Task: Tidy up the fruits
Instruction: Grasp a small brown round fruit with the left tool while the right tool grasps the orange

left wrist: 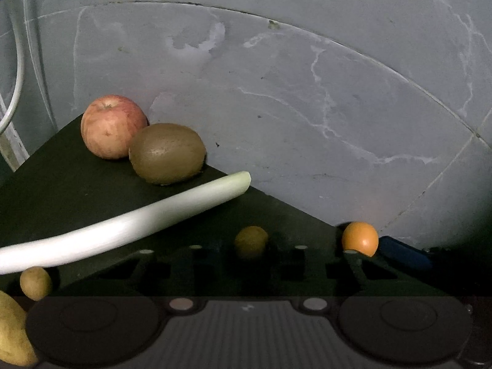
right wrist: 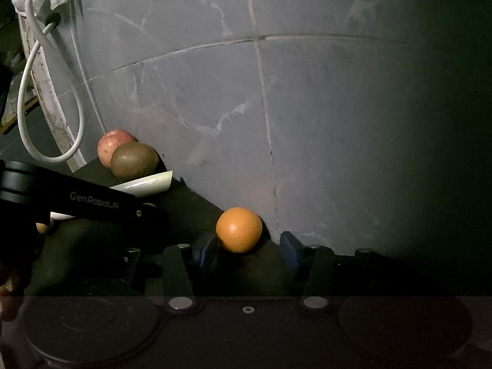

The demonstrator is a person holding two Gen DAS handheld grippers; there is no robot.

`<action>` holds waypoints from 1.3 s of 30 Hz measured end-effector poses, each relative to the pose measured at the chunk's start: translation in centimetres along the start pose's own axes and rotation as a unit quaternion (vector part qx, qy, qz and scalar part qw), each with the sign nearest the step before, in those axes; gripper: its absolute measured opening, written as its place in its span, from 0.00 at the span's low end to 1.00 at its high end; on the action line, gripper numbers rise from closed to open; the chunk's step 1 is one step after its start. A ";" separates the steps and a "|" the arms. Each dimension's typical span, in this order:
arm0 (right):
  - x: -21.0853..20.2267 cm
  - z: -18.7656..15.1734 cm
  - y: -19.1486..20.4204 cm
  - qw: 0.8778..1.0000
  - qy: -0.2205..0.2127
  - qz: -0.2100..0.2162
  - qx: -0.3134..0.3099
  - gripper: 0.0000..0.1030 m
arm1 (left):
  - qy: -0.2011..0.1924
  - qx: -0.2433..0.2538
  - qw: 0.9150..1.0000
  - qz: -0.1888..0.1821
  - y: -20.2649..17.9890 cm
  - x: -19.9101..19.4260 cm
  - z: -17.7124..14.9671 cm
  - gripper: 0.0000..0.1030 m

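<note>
A red apple [left wrist: 112, 126] and a brown kiwi [left wrist: 167, 153] lie touching at the far corner of the dark table [left wrist: 67, 190]; both also show in the right wrist view, apple [right wrist: 115, 143], kiwi [right wrist: 134, 160]. An orange [right wrist: 238, 229] lies by the wall, between the blue pads [right wrist: 207, 250] of my open right gripper [right wrist: 249, 253], nearer the left pad. The orange also shows in the left wrist view [left wrist: 360, 238]. My left gripper [left wrist: 250, 264] is dark; a dim small round fruit [left wrist: 251, 241] sits between its fingers, the grip unclear.
A long white leek stalk [left wrist: 129, 226] lies across the table. Two potatoes [left wrist: 35, 283] sit at the left edge. A grey marbled tile wall [left wrist: 307, 92] stands close behind. A white cable [right wrist: 30, 92] hangs at the left. The left gripper's body [right wrist: 92, 204] crosses the right wrist view.
</note>
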State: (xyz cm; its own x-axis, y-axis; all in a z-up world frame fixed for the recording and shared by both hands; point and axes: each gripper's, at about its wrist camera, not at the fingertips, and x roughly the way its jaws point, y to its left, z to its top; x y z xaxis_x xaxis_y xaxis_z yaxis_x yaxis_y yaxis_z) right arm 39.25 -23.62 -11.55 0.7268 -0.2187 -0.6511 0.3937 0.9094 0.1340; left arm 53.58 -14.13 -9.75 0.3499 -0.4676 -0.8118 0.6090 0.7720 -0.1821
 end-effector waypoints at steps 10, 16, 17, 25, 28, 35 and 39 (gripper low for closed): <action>-0.3 0.2 -0.3 1.000 0.002 0.022 -0.003 0.32 | 0.005 -0.031 0.999 0.006 0.2 -1.7 -1.4 0.27; -0.7 0.0 -0.6 0.999 -0.002 0.033 -0.005 0.31 | 0.002 -0.068 0.998 0.010 1.0 -3.1 -2.5 0.27; -1.0 0.0 -0.7 0.999 -0.002 0.036 -0.006 0.30 | 0.001 -0.072 0.997 0.010 1.1 -3.4 -2.6 0.27; -2.9 -0.9 -0.5 0.999 -0.001 0.048 -0.018 0.30 | 0.002 -0.084 0.996 0.011 1.0 -5.0 -4.2 0.27; -2.8 -1.0 -0.3 0.998 0.001 0.047 -0.036 0.31 | 0.005 -0.081 0.997 0.013 0.8 -5.1 -4.6 0.27; -1.3 -0.6 0.3 0.996 0.024 0.063 -0.061 0.36 | 0.003 -0.090 0.996 0.014 0.6 -5.4 -5.0 0.27; -0.6 -0.4 0.6 0.994 0.031 0.070 -0.074 0.36 | 0.004 -0.092 0.996 0.016 0.6 -5.4 -5.0 0.27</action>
State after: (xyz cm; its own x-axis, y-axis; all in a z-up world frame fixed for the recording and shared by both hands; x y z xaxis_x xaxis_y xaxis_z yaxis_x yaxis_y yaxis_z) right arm 38.79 -22.85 -11.34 0.7310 -0.0686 -0.6789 0.2008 0.9725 0.1180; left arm 48.46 -9.01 -8.27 0.3598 -0.4387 -0.8234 0.4576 0.8521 -0.2541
